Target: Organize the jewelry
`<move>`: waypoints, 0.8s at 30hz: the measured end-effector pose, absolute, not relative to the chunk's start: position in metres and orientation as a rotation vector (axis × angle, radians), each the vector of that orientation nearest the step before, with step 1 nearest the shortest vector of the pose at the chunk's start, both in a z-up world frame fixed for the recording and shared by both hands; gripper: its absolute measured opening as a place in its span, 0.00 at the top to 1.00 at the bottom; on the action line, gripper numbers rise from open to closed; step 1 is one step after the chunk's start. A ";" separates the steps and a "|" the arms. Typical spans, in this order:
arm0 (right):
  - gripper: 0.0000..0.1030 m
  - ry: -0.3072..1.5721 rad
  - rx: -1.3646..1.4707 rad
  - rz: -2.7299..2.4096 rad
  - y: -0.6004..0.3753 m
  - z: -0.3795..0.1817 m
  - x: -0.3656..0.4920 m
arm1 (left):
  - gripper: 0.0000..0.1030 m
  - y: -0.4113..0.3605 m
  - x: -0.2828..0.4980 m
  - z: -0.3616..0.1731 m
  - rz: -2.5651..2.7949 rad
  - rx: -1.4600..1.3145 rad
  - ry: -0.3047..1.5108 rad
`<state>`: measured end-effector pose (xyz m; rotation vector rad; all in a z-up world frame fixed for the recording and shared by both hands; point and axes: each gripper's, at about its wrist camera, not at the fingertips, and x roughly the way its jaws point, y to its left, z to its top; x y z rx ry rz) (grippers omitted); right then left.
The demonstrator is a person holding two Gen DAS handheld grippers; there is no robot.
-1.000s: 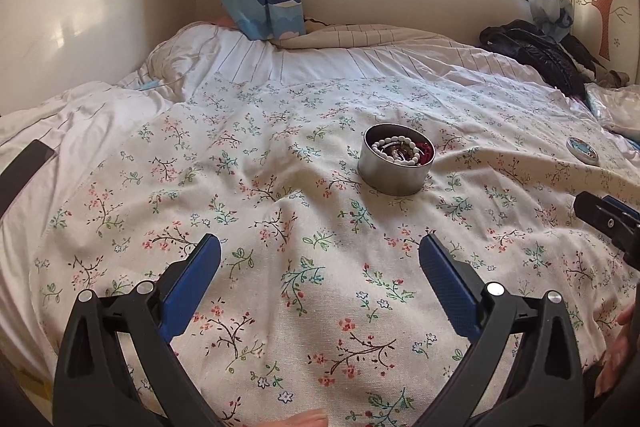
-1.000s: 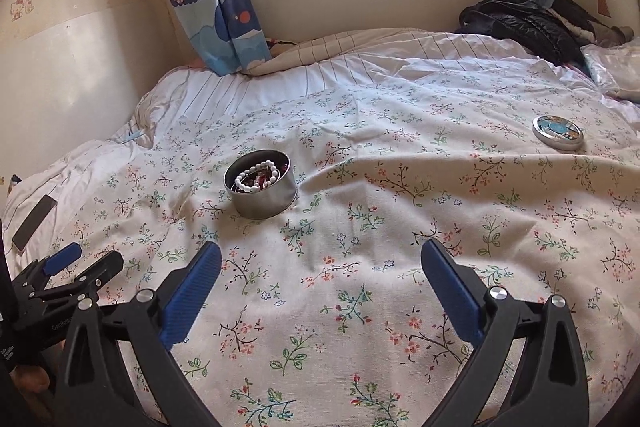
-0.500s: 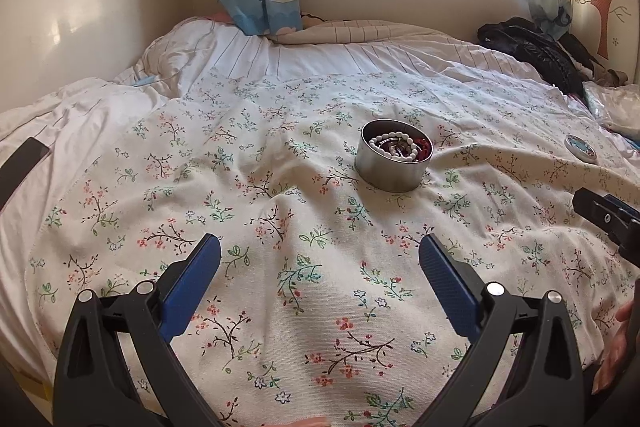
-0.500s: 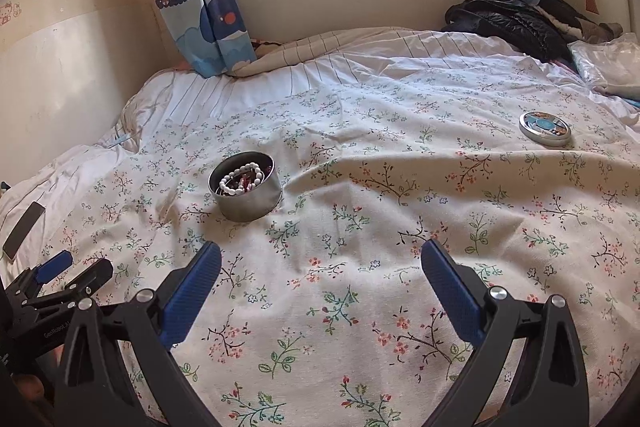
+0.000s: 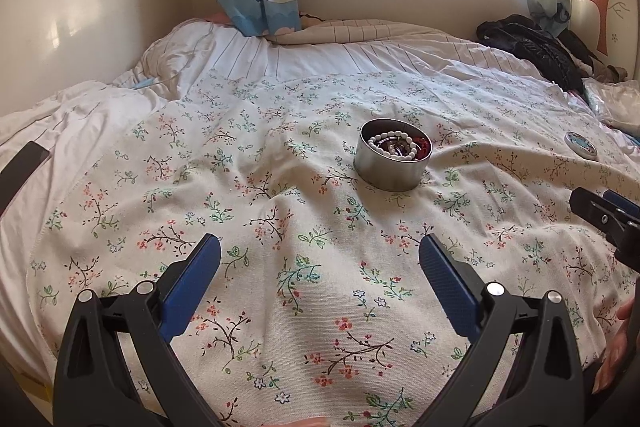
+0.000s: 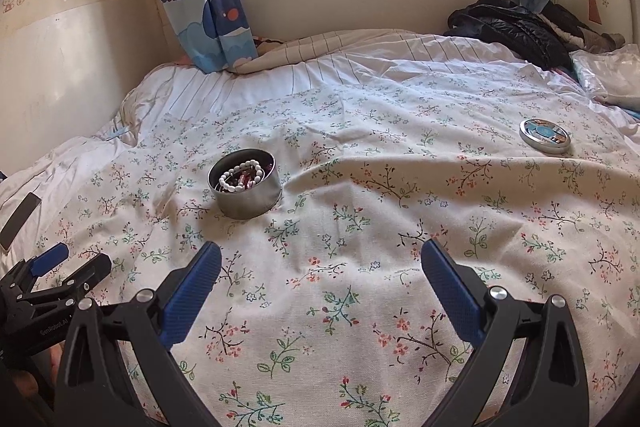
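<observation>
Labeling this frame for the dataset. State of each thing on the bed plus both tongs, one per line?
Tin: open, upright on the bedspread, lid off.
White bead bracelet: inside the tin, on top.
Red beads: inside the tin, partly hidden.
Lid: flat on the bedspread, apart from the tin.
Left tongs: open, empty.
Right tongs: open, empty.

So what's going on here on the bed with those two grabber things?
A person holds a gripper in each hand over a floral bedspread, tidying jewelry. The left gripper and right gripper are both open and empty, touching nothing. A round metal tin holds a white bead bracelet and some red beads. Its lid lies apart, off to the right, so the tin is not yet closed.
</observation>
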<state>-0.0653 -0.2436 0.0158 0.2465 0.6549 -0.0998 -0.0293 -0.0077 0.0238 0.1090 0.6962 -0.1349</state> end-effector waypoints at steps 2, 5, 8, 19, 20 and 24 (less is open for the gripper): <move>0.07 0.655 0.246 -0.100 -0.244 0.016 -0.065 | 0.07 -0.008 -0.029 0.024 -0.134 0.109 0.696; 0.07 0.657 0.247 -0.100 -0.244 0.016 -0.065 | 0.07 -0.008 -0.030 0.024 -0.134 0.109 0.696; 0.07 0.658 0.248 -0.101 -0.244 0.015 -0.065 | 0.07 -0.008 -0.030 0.024 -0.135 0.109 0.696; 0.07 0.657 0.248 -0.101 -0.244 0.015 -0.065 | 0.07 -0.009 -0.030 0.024 -0.135 0.109 0.696; 0.07 0.658 0.248 -0.101 -0.244 0.015 -0.065 | 0.07 -0.008 -0.030 0.024 -0.135 0.109 0.696; 0.07 0.655 0.244 -0.101 -0.243 0.015 -0.065 | 0.07 -0.009 -0.028 0.023 -0.139 0.110 0.709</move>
